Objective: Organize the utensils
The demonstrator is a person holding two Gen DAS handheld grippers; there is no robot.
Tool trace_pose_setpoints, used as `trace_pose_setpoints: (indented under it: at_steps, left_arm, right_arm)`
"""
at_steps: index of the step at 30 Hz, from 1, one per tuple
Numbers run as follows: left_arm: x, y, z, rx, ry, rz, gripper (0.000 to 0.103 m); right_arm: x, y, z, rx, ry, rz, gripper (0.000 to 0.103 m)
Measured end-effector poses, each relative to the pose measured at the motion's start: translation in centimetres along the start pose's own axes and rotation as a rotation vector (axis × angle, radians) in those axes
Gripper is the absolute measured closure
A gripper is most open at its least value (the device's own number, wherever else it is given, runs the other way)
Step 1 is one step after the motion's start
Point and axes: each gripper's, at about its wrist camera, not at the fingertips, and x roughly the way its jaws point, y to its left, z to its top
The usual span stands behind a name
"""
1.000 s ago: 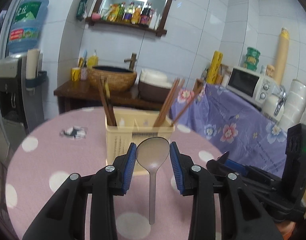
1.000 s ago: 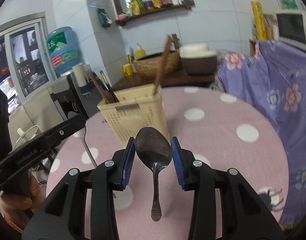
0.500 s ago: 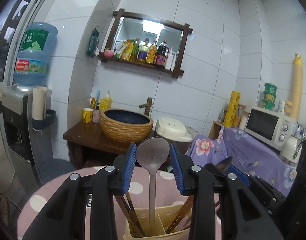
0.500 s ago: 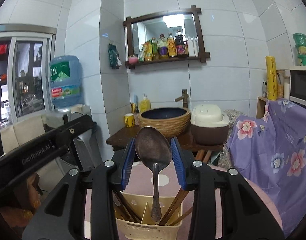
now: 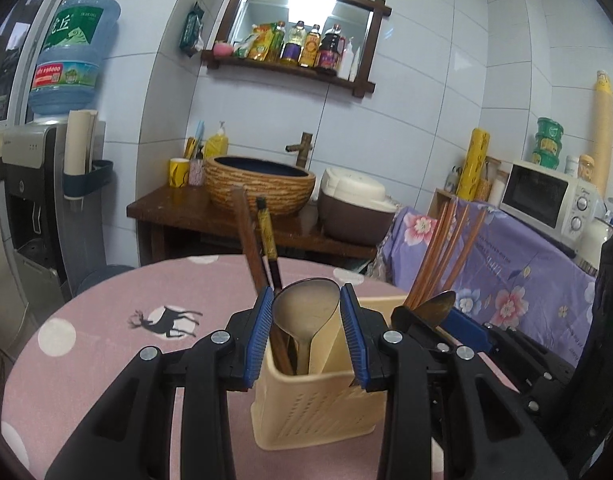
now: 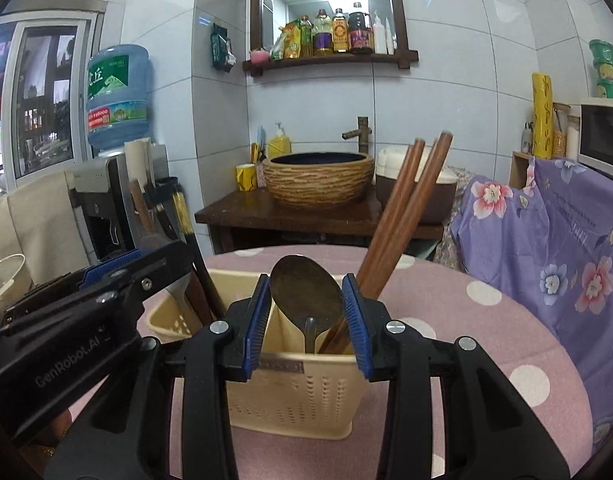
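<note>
Two grippers hold two spoons over one cream slotted utensil holder (image 5: 318, 408) on the pink dotted worktop (image 5: 106, 344). The left gripper (image 5: 306, 332) is clamped on the bowl of a pale grey spoon (image 5: 306, 314), whose handle hangs down into the holder's middle section. The right gripper (image 6: 306, 312) is clamped on the bowl of a darker metal spoon (image 6: 304, 294), its handle reaching down inside the holder's rim beside the reddish chopsticks (image 6: 402, 216).

In the left wrist view, two dark chopsticks (image 5: 262, 248) stand in the holder's left section and about four reddish ones fan out on the right, though they overlap, so that count is uncertain. In the right wrist view, two thick reddish chopsticks lean up to the right, and the dark ones stand at the far left behind the left gripper's body.

The two grippers sit close side by side, the right one's tip just beside the left one's right finger. The holder stands well in from the worktop's round edge, with bare cloth on all visible sides. Beyond the far edge stand a wooden stand with one woven basin (image 6: 318, 180) and a flowered purple cloth (image 6: 546, 248).
</note>
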Motion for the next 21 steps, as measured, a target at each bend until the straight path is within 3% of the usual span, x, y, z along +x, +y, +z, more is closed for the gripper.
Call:
trace_pose_setpoints:
  at_steps: [5,10,13,15,21]
  left_arm:
    - [0.1,0.3,-0.4,-0.001,0.018,0.001,0.068]
    - [-1.8,0.5,-0.2,-0.003,0.001,-0.005,0.064]
    - [-4.3,0.5,-0.3,0.007,-0.034,-0.002,0.046]
    - [-6.4,0.6,-0.8,0.017,-0.057,0.007,0.028]
    - [-13.1,1.2,-4.4,0.047,-0.076,0.041,0.005]
  right_arm:
    - [-0.2,0.2,-1.0,-0.023,-0.007,0.001,0.064]
    - [-2.4,-0.2,-1.0,-0.022,-0.046,0.030,0.042]
    - [-4.9,-0.4,-1.4,-0.033,-0.076,0.050,0.029]
    - [-6.4,-0.7,-1.8,-0.039,-0.074,0.039,0.027]
    - [-13.7,-1.4,-5.7,-0.060,-0.082,0.025,0.009]
